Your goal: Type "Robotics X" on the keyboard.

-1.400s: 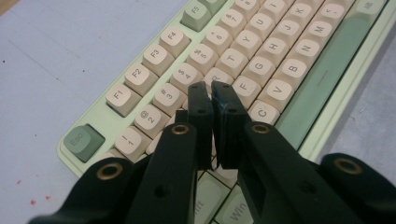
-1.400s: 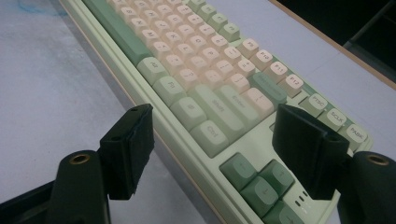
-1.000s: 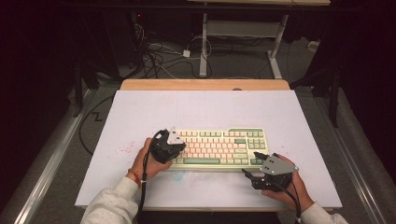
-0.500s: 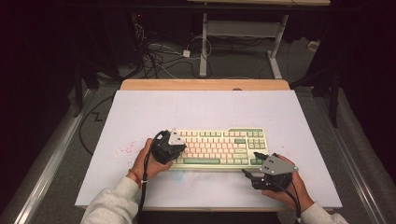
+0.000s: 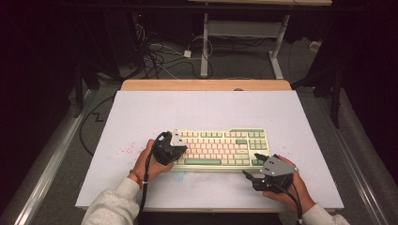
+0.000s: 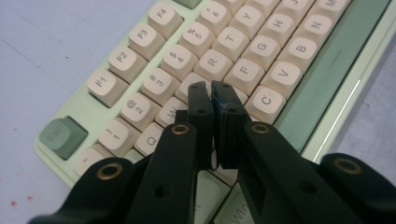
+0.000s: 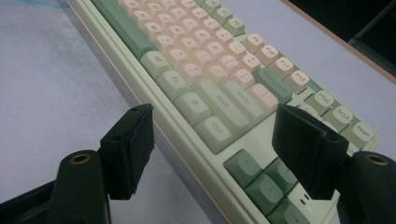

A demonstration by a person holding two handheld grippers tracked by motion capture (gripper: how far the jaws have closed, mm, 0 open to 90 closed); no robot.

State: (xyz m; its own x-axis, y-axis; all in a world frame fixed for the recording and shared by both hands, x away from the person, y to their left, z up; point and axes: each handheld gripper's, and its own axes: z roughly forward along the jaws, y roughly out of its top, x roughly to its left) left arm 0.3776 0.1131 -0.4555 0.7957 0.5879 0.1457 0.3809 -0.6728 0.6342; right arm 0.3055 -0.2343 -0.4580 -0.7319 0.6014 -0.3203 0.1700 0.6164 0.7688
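White table (image 5: 141,117): keyboard (image 5: 220,147) sits at its near-centre, square to the front edge, same spot as 1.0 s and 0.5 s ago. Nothing has visibly changed between frames; both hands look static, so this reads as a hold mid-keypress rather than travel. Left gripper (image 6: 212,93): jaws pressed together, nothing between them, tips down on the letter keys around E/D, over the keyboard's left end in the high view. Right gripper (image 7: 215,135): jaws wide apart, straddling the keyboard's front right corner near Ctrl and the arrow keys (image 7: 261,182), contact can't be confirmed.
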